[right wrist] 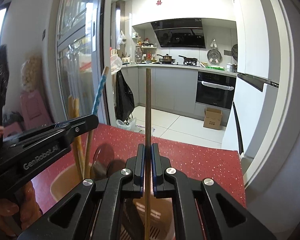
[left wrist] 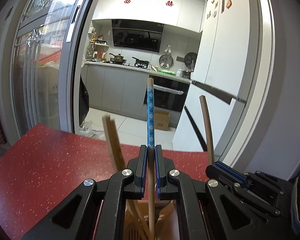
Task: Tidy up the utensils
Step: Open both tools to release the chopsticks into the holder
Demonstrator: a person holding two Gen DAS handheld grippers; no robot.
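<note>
I have 1 chopstick in each gripper, both standing nearly upright over the holders on the red table (left wrist: pixel 50 160). My left gripper (left wrist: pixel 151 150) is clenched on the blue-patterned chopstick (left wrist: pixel 150 112), whose bare lower end runs down between the jaws into the wooden utensil holder (left wrist: pixel 134 220) beneath. My right gripper (right wrist: pixel 148 150) is clamped on a plain brown chopstick (right wrist: pixel 148 104), its lower end reaching into the slotted holder (right wrist: pixel 158 214) below the fingers.

The biggest risk, as I judge it, is crowding. The 2 grippers sit just beside each other, the right one's body showing at the edge of the left view, so a careless turn of either wrist could knock them together and twist a chopstick out of line. Each stick is pinched on a thin round shaft, so it may pivot or slip in the pads if it catches on something.

2 tan chopsticks (left wrist: pixel 112 140) already lean in the left holder, along with a dark one (left wrist: pixel 207 128). If I release while the blue one is tilted, it could wedge across them or tip out onto the table. In the right view, spoons (right wrist: pixel 102 160) stand in the round cup (right wrist: pixel 60 184) nearby, and a sideways sweep could rock it.
</note>
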